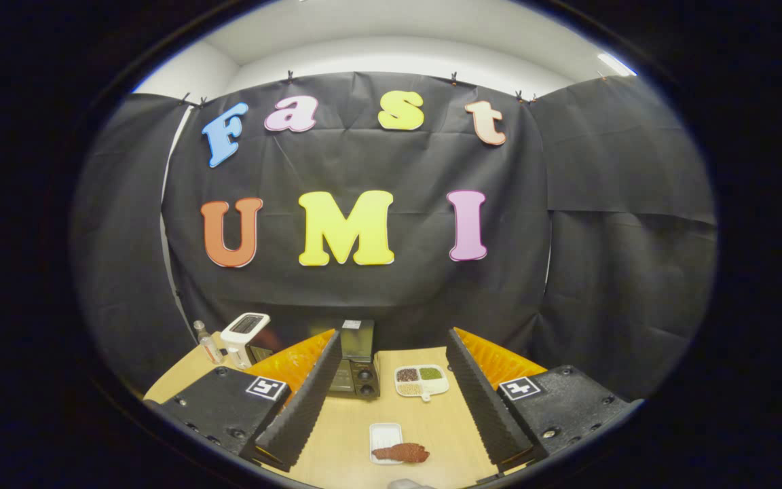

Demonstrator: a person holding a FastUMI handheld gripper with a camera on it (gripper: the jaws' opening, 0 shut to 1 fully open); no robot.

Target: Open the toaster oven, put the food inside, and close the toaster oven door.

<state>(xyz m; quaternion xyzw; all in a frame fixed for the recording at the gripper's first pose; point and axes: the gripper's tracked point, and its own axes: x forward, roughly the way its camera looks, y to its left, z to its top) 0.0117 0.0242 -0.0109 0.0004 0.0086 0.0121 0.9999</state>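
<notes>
Jaws spread wide, the gripper point(391, 401) grips nothing above the wooden table point(343, 435). Beyond its left finger the toaster oven point(357, 370) stands with door closed. Between the fingers, a divided tray point(421, 381), then reddish-brown food point(401, 452) overlapping a small white tray point(384, 433).

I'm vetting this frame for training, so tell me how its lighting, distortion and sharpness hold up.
Gripper view: strong fisheye bend, table edge curving; even overhead light, soft shadows, no glare; toaster oven, food on its white tray and sectioned dish small yet legible; open gripper fingers sharp.
</notes>
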